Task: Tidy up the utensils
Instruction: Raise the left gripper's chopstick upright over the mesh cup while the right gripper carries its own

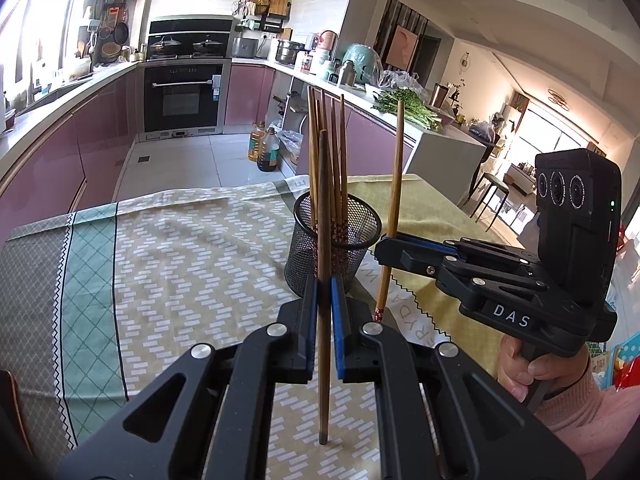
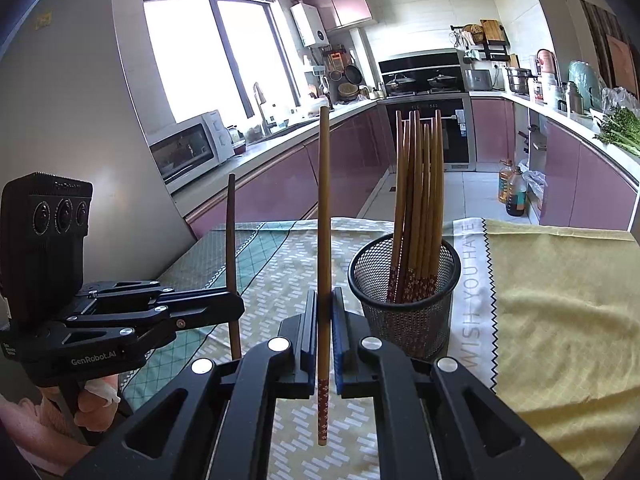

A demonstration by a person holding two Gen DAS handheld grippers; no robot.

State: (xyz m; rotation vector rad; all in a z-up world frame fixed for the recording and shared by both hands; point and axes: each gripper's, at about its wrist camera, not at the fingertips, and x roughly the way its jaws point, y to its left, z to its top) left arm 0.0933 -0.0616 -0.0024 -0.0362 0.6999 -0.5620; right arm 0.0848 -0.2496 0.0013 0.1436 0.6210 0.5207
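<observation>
My left gripper (image 1: pixel 324 282) is shut on a dark brown chopstick (image 1: pixel 323 200), held upright just in front of a black mesh holder (image 1: pixel 301 260). Several chopsticks (image 1: pixel 338 160) with red patterned ends stand in the holder. To its right, my right gripper (image 1: pixel 385 245) grips a lighter chopstick (image 1: pixel 396 168), also upright. In the right wrist view the right gripper (image 2: pixel 324 294) is shut on that light chopstick (image 2: pixel 324 200), red patterned end down. The mesh holder (image 2: pixel 400 328) stands just right of it, filled with chopsticks (image 2: pixel 418 200). The left gripper (image 2: pixel 236 306) with the dark chopstick (image 2: pixel 231 240) is on the left.
The table is covered with a green and beige patterned cloth (image 1: pixel 180 260) and a yellow cloth (image 2: pixel 560 300). Its far edge drops to a kitchen floor where oil bottles (image 1: pixel 264 148) stand. A hand in a pink sleeve (image 1: pixel 560 392) holds the right gripper's handle.
</observation>
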